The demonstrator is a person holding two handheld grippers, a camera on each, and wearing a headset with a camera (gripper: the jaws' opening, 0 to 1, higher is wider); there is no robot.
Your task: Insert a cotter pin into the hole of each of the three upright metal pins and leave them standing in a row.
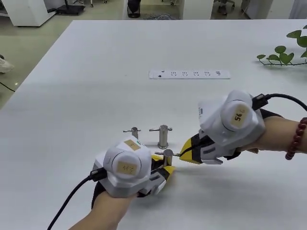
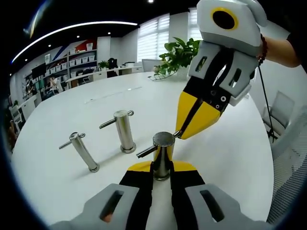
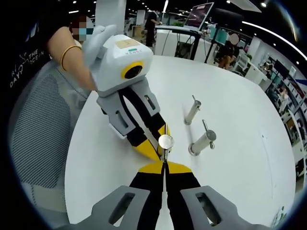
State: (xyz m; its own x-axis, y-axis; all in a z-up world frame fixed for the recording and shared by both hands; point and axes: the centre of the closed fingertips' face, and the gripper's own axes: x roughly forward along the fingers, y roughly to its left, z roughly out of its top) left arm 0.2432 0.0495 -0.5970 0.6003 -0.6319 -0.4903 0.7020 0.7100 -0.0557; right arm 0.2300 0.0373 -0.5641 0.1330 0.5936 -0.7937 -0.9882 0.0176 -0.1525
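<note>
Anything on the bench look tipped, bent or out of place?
Nothing tipped or damaged. The far-left pin and middle pin stand upright with cotter pins through. The near pin, gripped by the left tongs, sits forward of their line.

White table (image 1: 96, 72), silver metal pins (image 1: 163, 138), left gripper (image 2: 161, 168) and right gripper (image 3: 164, 165) white-grey with yellow-black jaws, dark-red bracelet (image 1: 298, 139).

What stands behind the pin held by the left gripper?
A thinner pin and a thicker pin, each with a cotter pin through it; farther back, a power strip. In the head view the left gripper covers the lower part of the held pin.
</note>
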